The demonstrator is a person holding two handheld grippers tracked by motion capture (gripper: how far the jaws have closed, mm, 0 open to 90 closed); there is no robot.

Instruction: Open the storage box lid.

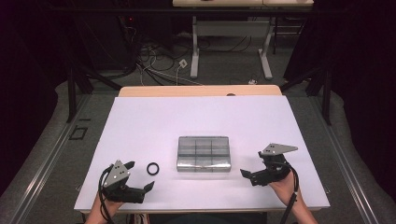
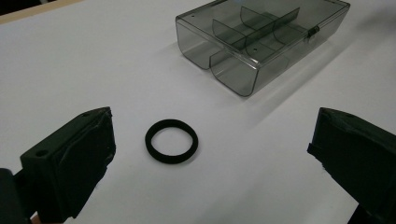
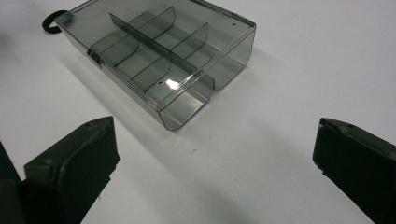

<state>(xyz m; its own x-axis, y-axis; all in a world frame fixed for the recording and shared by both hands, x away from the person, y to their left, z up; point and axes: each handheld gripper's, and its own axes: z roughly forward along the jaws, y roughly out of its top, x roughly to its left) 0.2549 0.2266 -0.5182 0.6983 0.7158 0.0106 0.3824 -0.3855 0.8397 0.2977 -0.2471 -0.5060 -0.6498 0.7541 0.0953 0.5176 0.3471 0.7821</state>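
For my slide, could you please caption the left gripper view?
Open left gripper facing a black ring, closed clear divided box beyond.

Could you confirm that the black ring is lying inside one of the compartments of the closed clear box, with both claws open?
Not quite: the black ring lies on the white table, outside and left of the closed clear box, as the high view shows. The left claw and right claw are indeed both open.
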